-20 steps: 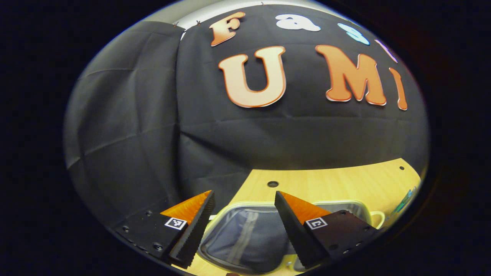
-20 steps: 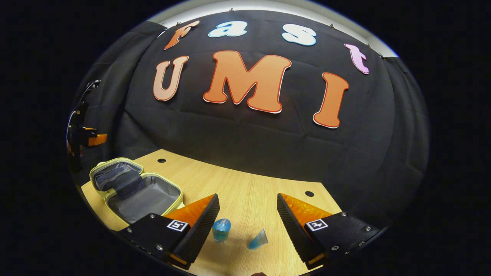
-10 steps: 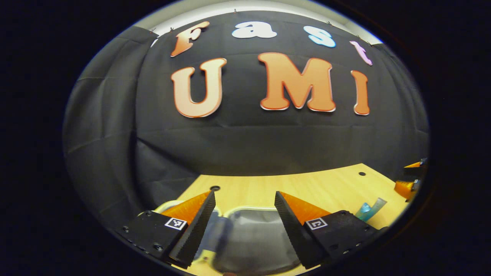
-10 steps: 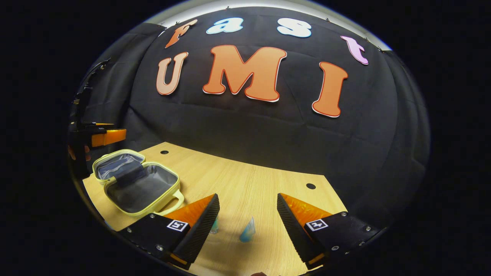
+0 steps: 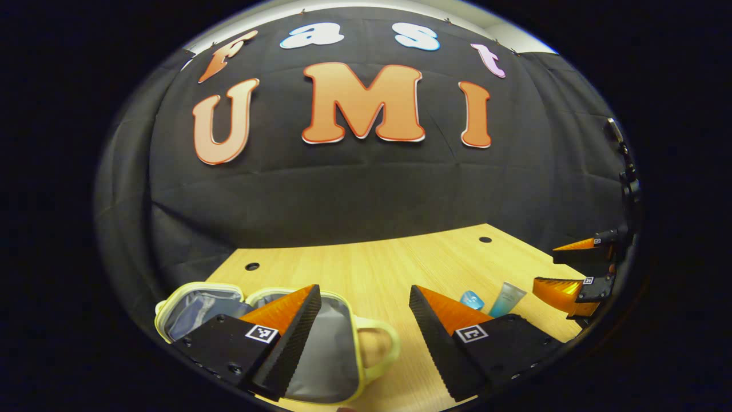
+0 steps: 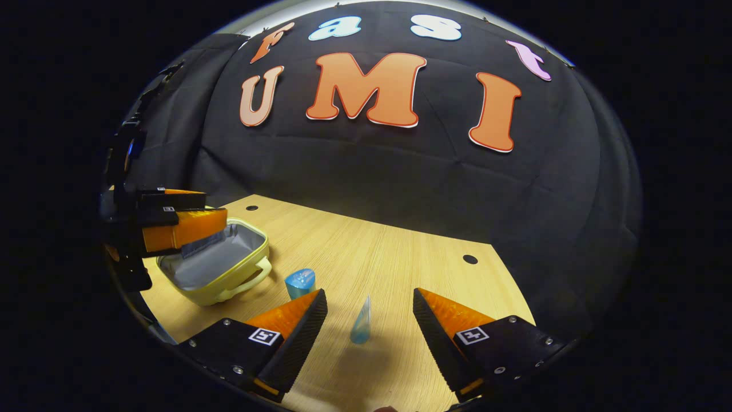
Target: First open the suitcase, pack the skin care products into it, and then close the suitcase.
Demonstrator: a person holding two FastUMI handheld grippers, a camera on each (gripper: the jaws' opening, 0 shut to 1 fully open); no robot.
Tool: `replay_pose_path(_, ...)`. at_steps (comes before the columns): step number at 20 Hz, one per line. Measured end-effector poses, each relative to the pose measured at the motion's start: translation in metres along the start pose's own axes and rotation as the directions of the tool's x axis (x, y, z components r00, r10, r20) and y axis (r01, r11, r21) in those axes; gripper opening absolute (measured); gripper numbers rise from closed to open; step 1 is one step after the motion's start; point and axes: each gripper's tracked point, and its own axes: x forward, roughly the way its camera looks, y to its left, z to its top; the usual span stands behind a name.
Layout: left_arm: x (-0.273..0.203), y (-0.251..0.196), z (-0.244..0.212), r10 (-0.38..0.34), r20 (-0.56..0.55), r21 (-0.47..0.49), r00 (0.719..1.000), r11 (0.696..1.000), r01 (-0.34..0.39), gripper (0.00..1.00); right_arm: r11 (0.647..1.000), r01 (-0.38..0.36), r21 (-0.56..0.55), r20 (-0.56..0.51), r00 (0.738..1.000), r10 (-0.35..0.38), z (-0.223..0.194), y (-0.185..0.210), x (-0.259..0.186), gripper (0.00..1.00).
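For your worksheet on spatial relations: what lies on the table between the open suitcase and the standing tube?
In the right gripper view, a small blue bottle stands between the suitcase and the tube, on the table.

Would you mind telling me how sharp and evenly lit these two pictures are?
Left gripper view: sharp; fisheye bends the table edge; suitcase lining evenly lit. Right gripper view: sharp too; soft shadows beside the tube and bottle; no glare.

In the left gripper view, the suitcase (image 5: pixel 337 343) is partly hidden behind the left gripper (image 5: pixel 363 343), and the blue bottle (image 5: pixel 472 299) is half covered. In the right gripper view, the suitcase's far lid is screened.
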Motion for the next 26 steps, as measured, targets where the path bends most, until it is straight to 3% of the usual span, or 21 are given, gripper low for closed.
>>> replay_pose_path(11, 0.032, -0.106, -0.083, -0.173, -0.098, 0.039, 0.98, 0.983, 0.178, 0.97, 0.999, -0.04, -0.025, -0.05, 0.998, 0.039, -0.043, -0.012, 0.0, 0.96)
replay_pose_path(19, 0.076, -0.129, -0.126, -0.235, -0.153, 0.009, 0.96, 0.971, 0.239, 0.97, 0.999, -0.04, -0.008, -0.088, 0.995, 0.039, -0.068, -0.008, 0.025, 0.96)
replay_pose_path(24, 0.095, -0.139, -0.146, -0.262, -0.21, -0.007, 0.942, 0.964, 0.266, 0.82, 0.999, -0.052, 0.017, -0.136, 0.989, 0.054, -0.089, 0.0, 0.048, 0.95)
replay_pose_path(26, 0.097, -0.144, -0.146, -0.277, -0.221, -0.007, 0.935, 0.959, 0.283, 0.62, 0.997, -0.059, 0.041, -0.149, 0.987, 0.065, -0.096, 0.004, 0.057, 0.92)
